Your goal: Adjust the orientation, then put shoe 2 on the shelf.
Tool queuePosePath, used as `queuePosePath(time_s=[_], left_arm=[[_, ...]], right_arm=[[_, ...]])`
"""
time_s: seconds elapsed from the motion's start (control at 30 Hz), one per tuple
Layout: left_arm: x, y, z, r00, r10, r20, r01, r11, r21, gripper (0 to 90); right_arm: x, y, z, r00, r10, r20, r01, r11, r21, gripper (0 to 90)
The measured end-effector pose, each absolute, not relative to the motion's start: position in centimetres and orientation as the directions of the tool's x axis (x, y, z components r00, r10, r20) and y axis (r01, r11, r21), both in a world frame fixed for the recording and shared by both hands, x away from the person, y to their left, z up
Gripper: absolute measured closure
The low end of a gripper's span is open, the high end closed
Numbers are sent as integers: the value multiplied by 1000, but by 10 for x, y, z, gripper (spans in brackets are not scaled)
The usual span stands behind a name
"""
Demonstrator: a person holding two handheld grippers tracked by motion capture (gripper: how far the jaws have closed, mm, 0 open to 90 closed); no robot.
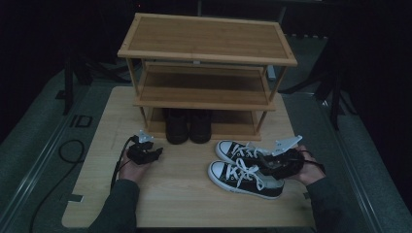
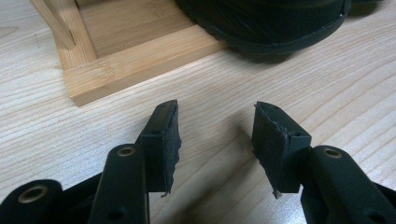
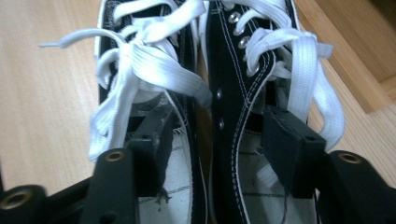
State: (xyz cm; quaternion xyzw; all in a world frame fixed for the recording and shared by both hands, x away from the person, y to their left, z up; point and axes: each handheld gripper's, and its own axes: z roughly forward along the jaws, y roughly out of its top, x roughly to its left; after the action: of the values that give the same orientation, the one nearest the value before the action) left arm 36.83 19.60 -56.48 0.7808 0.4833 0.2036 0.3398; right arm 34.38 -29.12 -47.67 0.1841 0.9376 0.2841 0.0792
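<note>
A pair of black canvas sneakers with white laces lies side by side on the wooden table, the near sneaker [image 1: 243, 178] and the far sneaker [image 1: 235, 151]. My right gripper [image 1: 266, 162] reaches into their heel ends. In the right gripper view it [image 3: 217, 140] stands open, one jaw inside the near sneaker [image 3: 140, 65], the other inside the far sneaker [image 3: 247, 70], their touching inner walls between the pads with small gaps. My left gripper [image 1: 155, 152] hovers open and empty [image 2: 215, 123] over bare table by the rack's front left corner.
A three-tier bamboo shoe rack [image 1: 204, 39] stands at the table's back. A pair of black shoes [image 1: 187, 127] sits on its bottom shelf, one toe [image 2: 271, 23] jutting over the rack's base frame [image 2: 135, 60]. A cable [image 1: 68, 150] lies left of the table.
</note>
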Motion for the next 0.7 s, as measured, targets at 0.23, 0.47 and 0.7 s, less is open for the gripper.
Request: queuePosePath(time_s=[0.23,0.47,0.7], left_arm=[[368,196,-565,453,892,-10,615,-304,728,511],[368,196,-565,453,891,-11,614,-303,729,507],[368,196,-565,453,891,-12,613,-301,731,507]], right_arm=[[345,-286,-486,-906,419,-54,329,779,534,359],[348,-278,-493,-902,424,-79,326,789,521,407],[348,-276,-494,-905,419,-72,325,791,518,448]])
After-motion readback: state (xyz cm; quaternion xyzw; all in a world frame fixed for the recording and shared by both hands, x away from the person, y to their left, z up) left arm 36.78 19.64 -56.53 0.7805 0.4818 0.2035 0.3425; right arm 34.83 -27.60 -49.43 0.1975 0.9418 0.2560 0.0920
